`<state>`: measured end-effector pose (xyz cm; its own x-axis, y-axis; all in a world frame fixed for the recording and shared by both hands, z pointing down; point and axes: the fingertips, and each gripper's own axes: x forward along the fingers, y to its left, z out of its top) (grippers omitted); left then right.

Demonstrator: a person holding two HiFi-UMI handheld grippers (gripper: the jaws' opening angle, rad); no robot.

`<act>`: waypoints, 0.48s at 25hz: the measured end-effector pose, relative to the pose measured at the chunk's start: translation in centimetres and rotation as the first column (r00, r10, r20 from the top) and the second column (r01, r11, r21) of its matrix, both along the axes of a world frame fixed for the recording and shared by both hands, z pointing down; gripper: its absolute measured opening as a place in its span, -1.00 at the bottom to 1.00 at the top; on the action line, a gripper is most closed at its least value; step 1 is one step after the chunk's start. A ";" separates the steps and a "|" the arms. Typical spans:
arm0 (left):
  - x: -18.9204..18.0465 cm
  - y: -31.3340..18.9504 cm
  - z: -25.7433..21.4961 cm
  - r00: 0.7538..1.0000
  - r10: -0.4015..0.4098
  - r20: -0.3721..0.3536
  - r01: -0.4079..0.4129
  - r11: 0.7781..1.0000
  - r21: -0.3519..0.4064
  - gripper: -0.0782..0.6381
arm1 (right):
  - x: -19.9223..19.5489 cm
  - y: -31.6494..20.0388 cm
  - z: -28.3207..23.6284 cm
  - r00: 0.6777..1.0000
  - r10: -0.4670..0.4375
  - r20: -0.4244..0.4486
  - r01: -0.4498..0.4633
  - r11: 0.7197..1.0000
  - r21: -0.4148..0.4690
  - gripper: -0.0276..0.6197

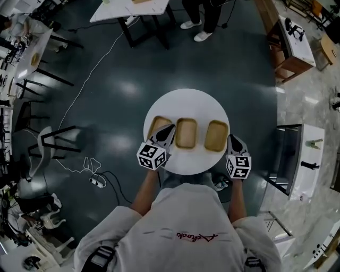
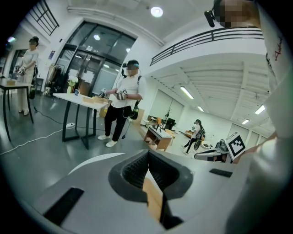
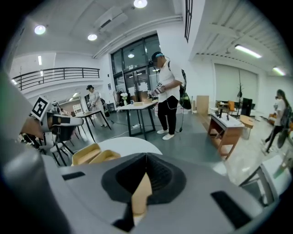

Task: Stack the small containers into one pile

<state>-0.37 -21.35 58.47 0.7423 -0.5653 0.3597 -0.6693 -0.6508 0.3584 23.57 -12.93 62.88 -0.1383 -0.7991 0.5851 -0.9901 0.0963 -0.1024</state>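
Three shallow tan containers stand in a row on the round white table (image 1: 186, 103): left (image 1: 155, 126), middle (image 1: 186, 133) and right (image 1: 216, 135). My left gripper (image 1: 166, 133) lies over the left container's right edge with its jaws shut. My right gripper (image 1: 232, 140) sits at the right container's right edge, also shut. In the left gripper view (image 2: 147, 157) and the right gripper view (image 3: 145, 160) a tan strip shows in the slit behind the closed jaws. Whether it is pinched I cannot tell. Two containers (image 3: 87, 155) show at the left of the right gripper view.
Dark floor surrounds the table. A black chair (image 1: 53, 141) and a white cable (image 1: 79, 95) lie to the left, a white table (image 1: 133, 8) and a person's feet (image 1: 196, 29) beyond, a wooden desk (image 1: 289, 42) and a cabinet (image 1: 297, 159) to the right.
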 end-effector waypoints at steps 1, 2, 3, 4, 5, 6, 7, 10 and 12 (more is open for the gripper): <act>-0.1 0.1 0.5 1.000 0.004 0.004 -0.004 1.000 -0.009 -0.75 | -0.1 0.2 0.7 1.000 0.005 0.004 -0.005 1.000 -0.013 -0.85; -0.2 0.3 1.0 1.000 0.008 0.008 -0.008 1.000 -0.018 -0.75 | -0.1 0.4 1.3 1.000 0.010 0.008 -0.010 1.000 -0.026 -0.85; -0.3 0.4 1.6 1.000 0.012 0.012 -0.012 1.000 -0.027 -0.75 | -0.2 0.6 2.0 1.000 0.015 0.012 -0.015 0.999 -0.038 -0.85; -0.4 0.6 2.1 1.000 0.016 0.016 -0.016 0.999 -0.035 -0.75 | -0.2 0.8 2.6 1.000 0.021 0.015 -0.020 0.999 -0.051 -0.85; -0.4 0.9 2.6 1.000 0.019 0.021 -0.019 0.999 -0.044 -0.75 | -0.2 1.2 3.3 0.999 0.028 0.019 -0.027 0.998 -0.063 -0.85; -0.4 1.1 3.1 0.999 0.022 0.025 -0.021 0.998 -0.051 -0.75 | -0.2 1.5 3.9 0.999 0.035 0.023 -0.033 0.997 -0.075 -0.85; -0.4 1.3 3.6 0.999 0.025 0.028 -0.023 0.998 -0.058 -0.75 | -0.2 1.7 4.4 0.999 0.041 0.026 -0.039 0.996 -0.085 -0.85; -0.1 1.9 4.8 0.999 0.032 0.032 -0.029 0.997 -0.077 -0.75 | -0.1 2.6 6.1 0.998 0.057 0.031 -0.053 0.992 -0.117 -0.85; 0.3 2.4 5.8 0.999 0.039 0.033 -0.036 0.995 -0.093 -0.75 | 0.0 3.3 7.2 0.997 0.072 0.036 -0.066 0.988 -0.141 -0.85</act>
